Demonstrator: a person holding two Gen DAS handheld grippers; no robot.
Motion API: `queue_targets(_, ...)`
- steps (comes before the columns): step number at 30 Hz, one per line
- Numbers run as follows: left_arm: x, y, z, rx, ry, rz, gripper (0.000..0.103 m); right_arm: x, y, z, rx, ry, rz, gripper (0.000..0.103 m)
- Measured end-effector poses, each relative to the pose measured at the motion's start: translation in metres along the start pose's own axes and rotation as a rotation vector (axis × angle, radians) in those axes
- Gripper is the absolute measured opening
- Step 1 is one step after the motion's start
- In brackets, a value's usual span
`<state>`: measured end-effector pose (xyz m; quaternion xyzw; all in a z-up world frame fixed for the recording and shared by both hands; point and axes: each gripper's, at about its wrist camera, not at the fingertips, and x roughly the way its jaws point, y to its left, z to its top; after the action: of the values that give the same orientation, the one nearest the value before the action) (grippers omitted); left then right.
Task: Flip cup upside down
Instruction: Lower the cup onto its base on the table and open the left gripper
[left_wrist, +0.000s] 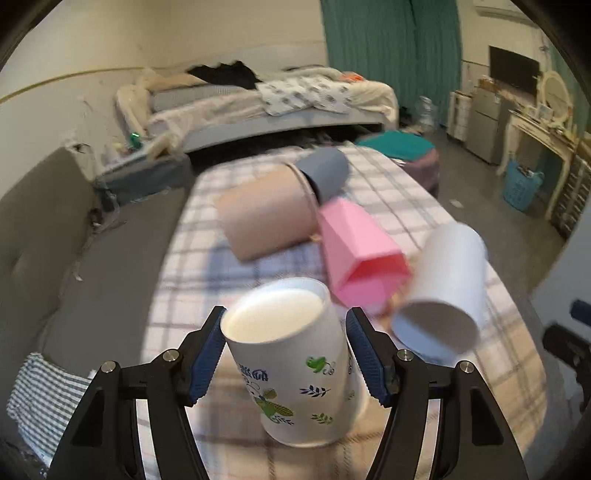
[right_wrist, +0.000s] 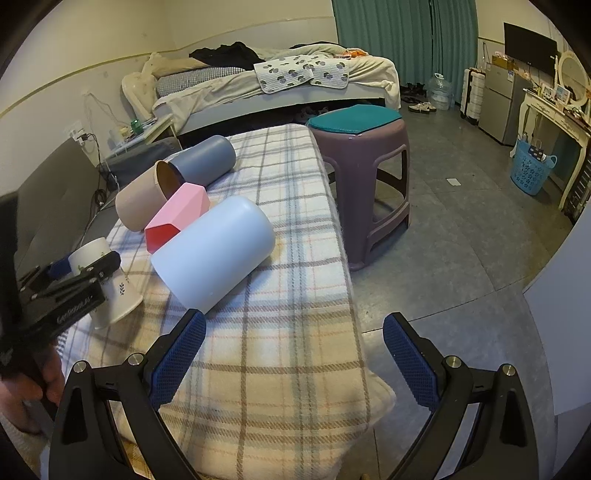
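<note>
Left wrist view: the left gripper (left_wrist: 284, 350) straddles the white paper cup with leaf print (left_wrist: 295, 373), one pad touching, the other just apart; the cup stands base-up on the plaid blanket (left_wrist: 406, 424), apparently already flipped. The right gripper (right_wrist: 293, 354) hangs spread and empty. Beyond, the pale blue cup (left_wrist: 443, 284), pink cup (left_wrist: 358, 251), beige cup (left_wrist: 266, 214) and grey cup (left_wrist: 325, 170) lie sideways, likely still to do.

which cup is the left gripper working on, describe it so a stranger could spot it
On the plaid blanket, four plain cups lie tipped over in a cluster: grey, tan, pink and pale blue. The paper cup stands bottom up at the near end, between the left gripper fingers. It alone is white with printed green leaves.
</note>
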<state>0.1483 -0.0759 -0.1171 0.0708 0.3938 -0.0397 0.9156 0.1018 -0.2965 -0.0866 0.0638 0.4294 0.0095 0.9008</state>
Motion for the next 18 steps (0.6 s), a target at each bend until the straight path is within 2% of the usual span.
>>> queue_targets(2, -0.002, -0.004, -0.006, 0.017, 0.001, 0.009, 0.070, -0.001, -0.002, 0.000, 0.007, 0.000, -0.003, 0.097)
queue_targets(4, -0.006, -0.005, -0.009, 0.018, -0.004, 0.012, 0.080, -0.002, -0.003, 0.000, 0.018, -0.002, 0.000, 0.097)
queue_targets(5, -0.008, -0.005, -0.012, 0.014, -0.004, 0.006, 0.081, -0.003, -0.003, 0.000, 0.020, -0.003, 0.003, 0.097)
queue_targets(12, -0.024, 0.000, -0.018, -0.029, -0.003, -0.051, 0.081, -0.015, 0.003, 0.000, 0.003, -0.018, 0.000, 0.097)
queue_targets(18, -0.061, 0.015, -0.013, -0.119, -0.061, -0.138, 0.081, -0.033, 0.004, 0.003, 0.004, -0.049, 0.001, 0.097)
